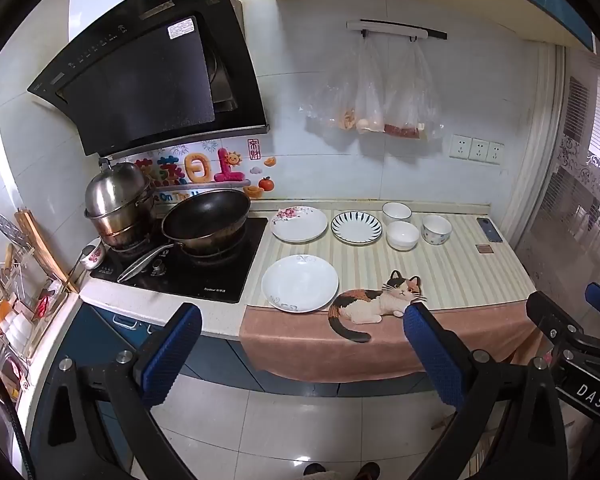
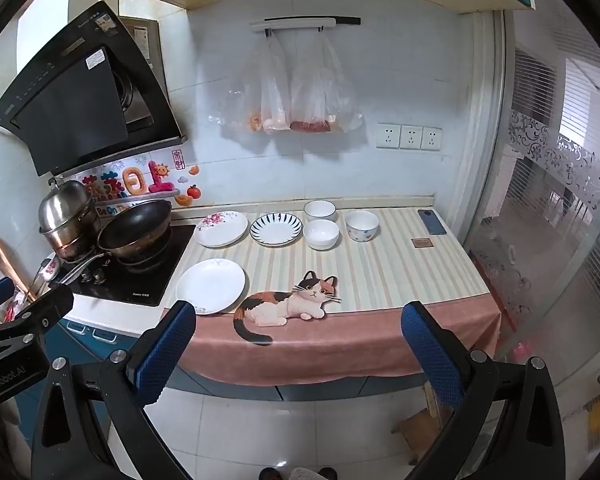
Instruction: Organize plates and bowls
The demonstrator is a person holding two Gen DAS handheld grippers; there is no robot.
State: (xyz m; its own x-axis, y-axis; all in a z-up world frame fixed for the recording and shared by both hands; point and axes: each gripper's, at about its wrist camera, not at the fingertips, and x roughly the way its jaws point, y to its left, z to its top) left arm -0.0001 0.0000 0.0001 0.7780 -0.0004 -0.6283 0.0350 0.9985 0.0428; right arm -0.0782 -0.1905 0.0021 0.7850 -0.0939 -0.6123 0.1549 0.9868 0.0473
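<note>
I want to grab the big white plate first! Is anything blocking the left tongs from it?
Nothing visible does. The left tongs hang open before the counter, and the big white plate sits alone near the front edge.

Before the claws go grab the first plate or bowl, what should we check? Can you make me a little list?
1. Left claw open and empty: ok.
2. Right claw open and empty: ok.
3. All dishes in sight and apart, none stacked: big white plate, flowered plate, striped plate, three bowls: ok.
4. Plates and bowls have nothing in them: ok.
5. Big white plate sits close to the counter's front edge, so take care; firmly seated: cannot tell.
6. Phone lies clear of the dishes, off to the side: ok.
</note>
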